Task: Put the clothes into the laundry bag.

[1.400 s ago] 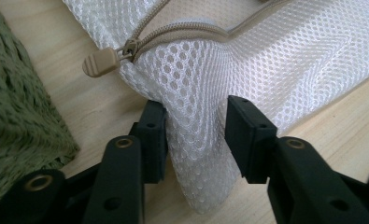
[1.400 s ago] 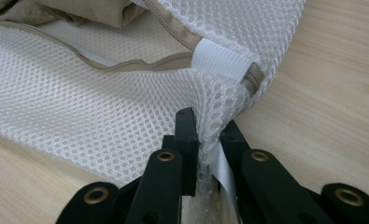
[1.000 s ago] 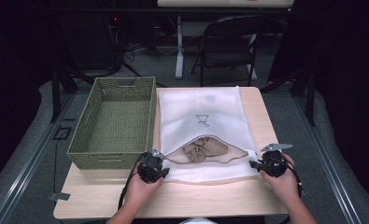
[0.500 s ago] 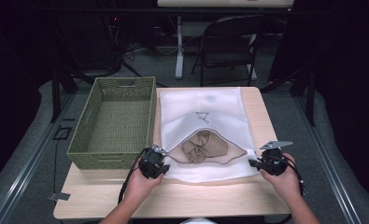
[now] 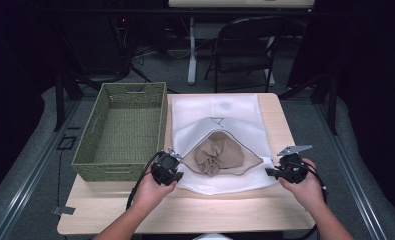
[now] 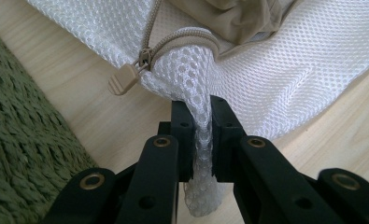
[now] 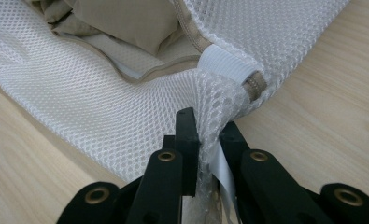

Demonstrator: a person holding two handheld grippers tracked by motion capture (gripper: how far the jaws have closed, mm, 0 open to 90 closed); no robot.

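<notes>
The mesh bag (image 5: 220, 145) mouth gapes wider; both tongs (image 5: 172, 162) (image 5: 271, 171) pinch its corners, green basket (image 5: 122, 130) just beside.

White open-weave mesh bag (image 5: 220, 112), matt tan cloth (image 5: 219, 155), pale smooth wooden table (image 5: 195, 210)

Mesh bag mouth pulled wider open

The mesh bag's (image 5: 215, 145) upper lip has risen toward 12 o'clock, into a taller arch, baring more of the tan cloth (image 5: 218, 156) inside. The left gripper (image 5: 171, 161) has edged from the near corner toward 12 o'clock.
</notes>
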